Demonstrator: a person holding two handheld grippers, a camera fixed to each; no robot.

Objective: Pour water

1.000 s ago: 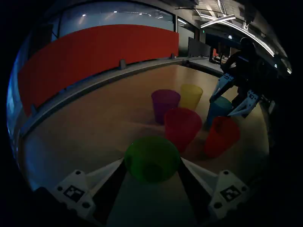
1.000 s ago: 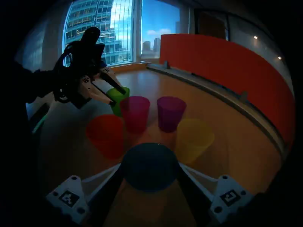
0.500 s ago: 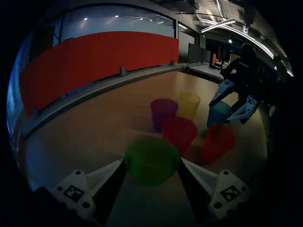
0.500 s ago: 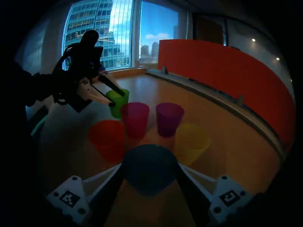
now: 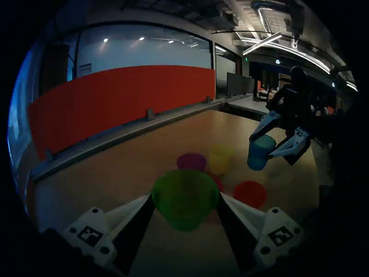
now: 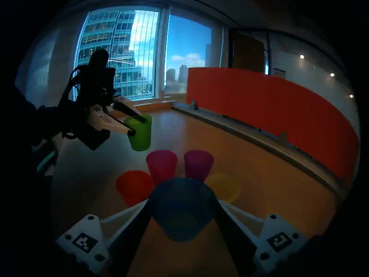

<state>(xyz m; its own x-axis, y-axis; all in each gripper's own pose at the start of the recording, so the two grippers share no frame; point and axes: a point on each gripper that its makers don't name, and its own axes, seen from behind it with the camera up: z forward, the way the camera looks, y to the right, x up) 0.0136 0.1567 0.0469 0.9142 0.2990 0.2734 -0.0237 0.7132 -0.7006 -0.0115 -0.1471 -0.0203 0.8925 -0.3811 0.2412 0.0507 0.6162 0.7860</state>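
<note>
The left gripper [image 5: 185, 198] was closed to cup width on the green cup [image 5: 184, 205], a finger pressed to each side, holding it upright in the air above the table [image 6: 286, 203]. Below and beyond it, in the left gripper view, stood the purple cup [image 5: 191, 161], the yellow cup [image 5: 220, 158] and the red cup [image 5: 250, 193], close together on the table; the right gripper view also showed a magenta cup [image 6: 161, 164] between red and purple. Furthest right, the right gripper [image 5: 261, 147] gripped the blue cup [image 5: 259, 153] the same way, upright, off the table and well apart from the green one. Whether either cup held water could not be told in the dim light. The pour looked not yet begun, since the two held cups had to come together first. The likely faults: tipping one cup before its rim was over the other, which would put water on the table or into the standing cups; knocking the rims together, which could twist a smooth, tapered cup out of its grip; and dropping too low over the cluster and toppling a cup.
</note>
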